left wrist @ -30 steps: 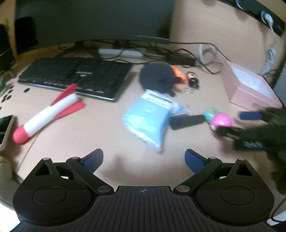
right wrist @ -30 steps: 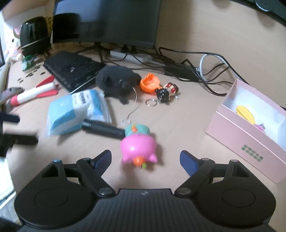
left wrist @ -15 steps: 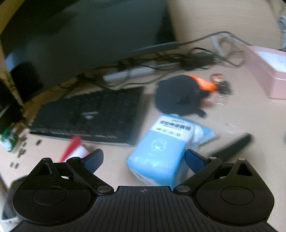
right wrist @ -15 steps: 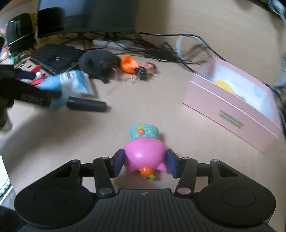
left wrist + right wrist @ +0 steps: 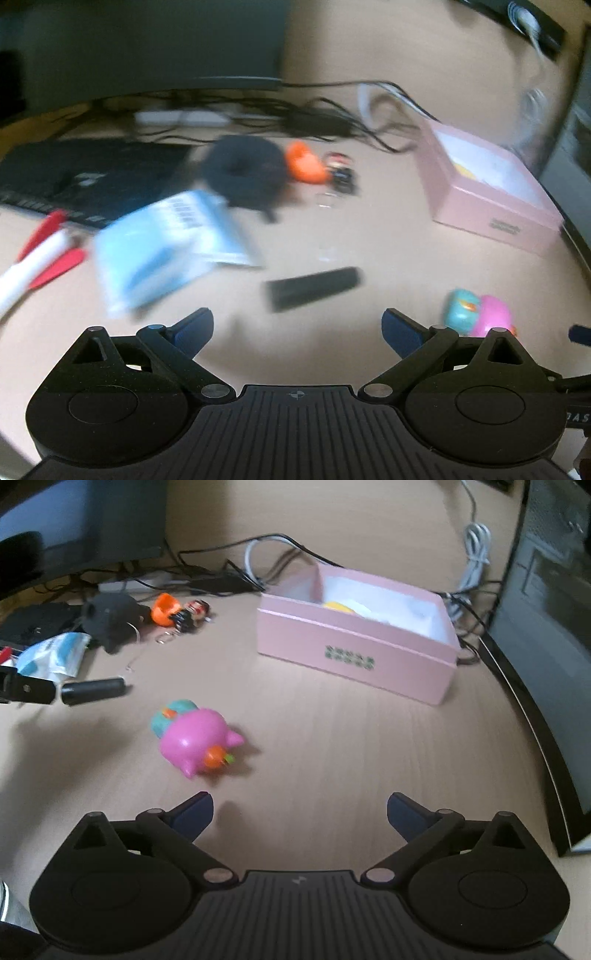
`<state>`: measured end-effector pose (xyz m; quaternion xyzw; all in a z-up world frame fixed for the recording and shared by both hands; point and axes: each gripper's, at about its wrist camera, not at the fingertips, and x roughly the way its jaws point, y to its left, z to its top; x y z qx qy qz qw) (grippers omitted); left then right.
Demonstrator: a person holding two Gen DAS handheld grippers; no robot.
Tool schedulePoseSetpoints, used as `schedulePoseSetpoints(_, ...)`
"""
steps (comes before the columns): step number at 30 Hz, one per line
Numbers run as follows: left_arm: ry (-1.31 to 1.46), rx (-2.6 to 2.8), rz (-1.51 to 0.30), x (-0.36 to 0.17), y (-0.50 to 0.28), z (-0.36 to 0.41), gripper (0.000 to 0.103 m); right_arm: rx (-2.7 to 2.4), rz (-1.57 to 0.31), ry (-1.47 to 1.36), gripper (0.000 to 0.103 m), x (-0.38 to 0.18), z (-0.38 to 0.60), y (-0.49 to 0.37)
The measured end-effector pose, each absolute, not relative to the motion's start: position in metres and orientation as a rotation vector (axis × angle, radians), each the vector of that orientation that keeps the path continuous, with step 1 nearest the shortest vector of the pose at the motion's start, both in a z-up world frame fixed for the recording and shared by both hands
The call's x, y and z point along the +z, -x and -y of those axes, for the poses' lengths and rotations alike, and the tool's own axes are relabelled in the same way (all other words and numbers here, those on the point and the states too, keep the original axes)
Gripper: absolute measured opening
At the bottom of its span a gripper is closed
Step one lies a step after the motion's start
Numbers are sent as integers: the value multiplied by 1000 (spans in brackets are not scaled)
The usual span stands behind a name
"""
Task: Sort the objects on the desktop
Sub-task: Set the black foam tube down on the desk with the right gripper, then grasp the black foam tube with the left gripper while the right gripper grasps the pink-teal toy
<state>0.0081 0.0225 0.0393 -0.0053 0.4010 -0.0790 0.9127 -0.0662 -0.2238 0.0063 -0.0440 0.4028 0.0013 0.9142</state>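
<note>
The right hand-held gripper [image 5: 300, 812] is opening, empty, behind the pink pig toy [image 5: 197, 740] on the desk [image 5: 332, 738].

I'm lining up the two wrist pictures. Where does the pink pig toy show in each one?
Left wrist view: the pink pig toy lies at the lower right, just behind the left gripper's right finger, partly hidden by it.
Right wrist view: it lies left of centre on the desk, ahead of the right gripper, outside its opening jaws.
Shared landmark: the pink box, behind the toy in both.
</note>
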Motion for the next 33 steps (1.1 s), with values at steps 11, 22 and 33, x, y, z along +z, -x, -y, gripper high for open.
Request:
schedulePoseSetpoints(11,-29,-63,-807,19,-41,7,99,16,-831,110,103,0,229,83)
schedulePoseSetpoints(22,-58,-108,-823,15,-32,10,81,12,-850,-1,103,-4,243,77)
schedulePoseSetpoints(33,-100,-275,-795,8,16,5,94,32,-865,5,103,-4,239,71)
